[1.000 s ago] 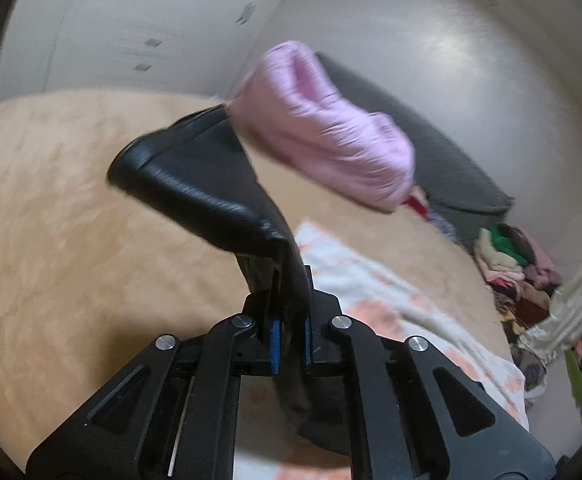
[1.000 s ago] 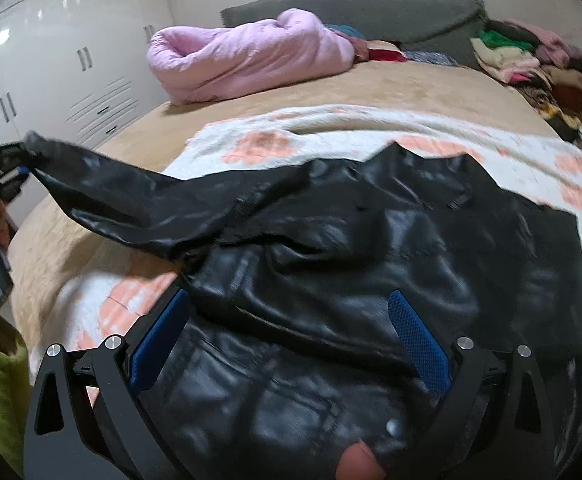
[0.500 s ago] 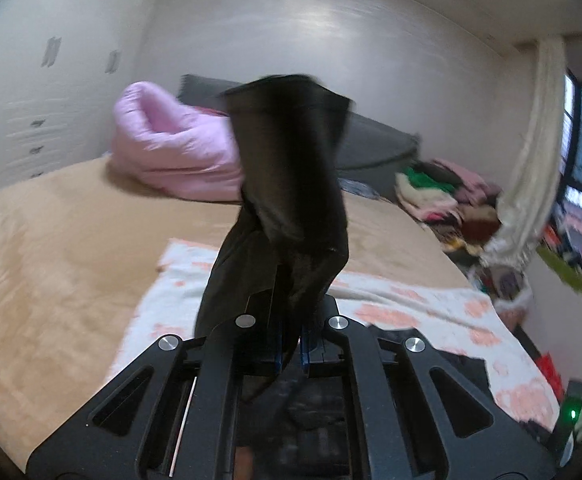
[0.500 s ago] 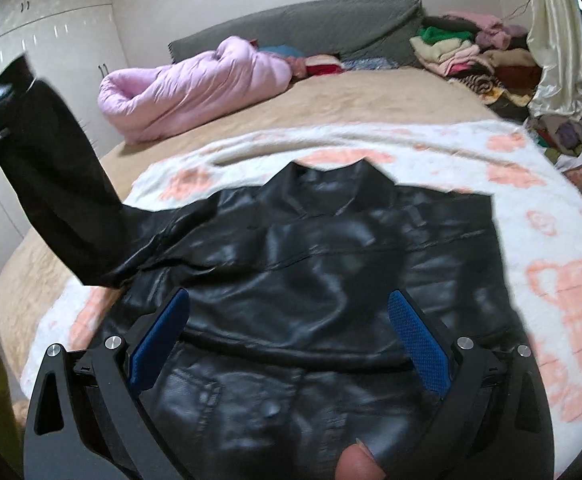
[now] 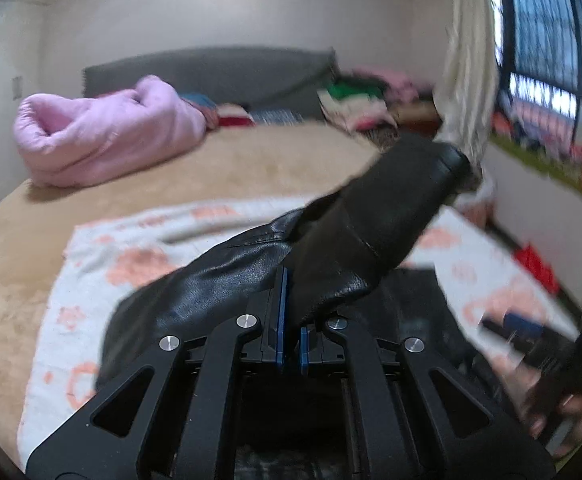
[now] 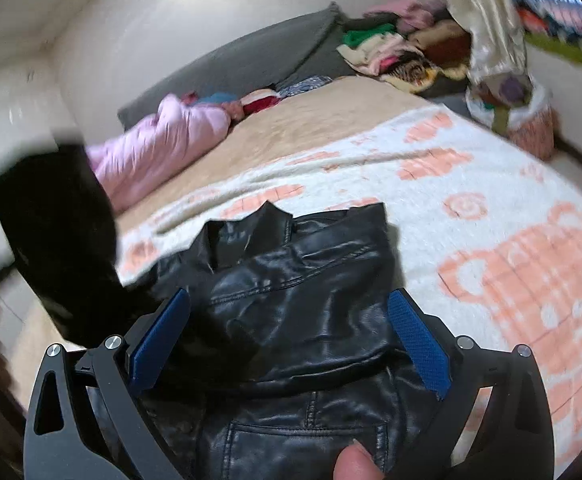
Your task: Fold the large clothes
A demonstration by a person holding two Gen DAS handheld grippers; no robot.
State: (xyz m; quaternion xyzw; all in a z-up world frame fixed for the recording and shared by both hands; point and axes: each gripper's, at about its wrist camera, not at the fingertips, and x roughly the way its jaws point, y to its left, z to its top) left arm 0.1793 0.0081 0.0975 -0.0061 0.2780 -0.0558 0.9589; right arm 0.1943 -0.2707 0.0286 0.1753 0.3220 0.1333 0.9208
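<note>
Bed (image 6: 323,120): tan cover, fills most of both views; grey headboard cushion (image 5: 211,72) along the far wall.
Blanket (image 6: 491,208): white with orange-pink pattern, spread over the near part of the bed, under the jacket.
Jacket (image 6: 303,292): black leather, body lying flat on the blanket, collar toward the headboard, a pocket seam showing near the right gripper.
Sleeve (image 5: 371,232): lifted off the bed, held up in the air and slanting over the jacket body; cuff end free, pointing toward the curtain (image 5: 467,60).
Pink quilt (image 5: 103,136): bundled at the far left of the bed, well apart from the jacket.
Clothes pile (image 6: 403,48): mixed colours, heaped by the headboard's right end.
Left gripper (image 5: 291,344): blue pads together, clamped on the sleeve's leather.
Right gripper (image 6: 287,340): blue pads spread wide, nothing pinched; poised just above the jacket body, which shows between them.
Fingertip (image 6: 355,460): at the bottom edge of the right wrist view.
</note>
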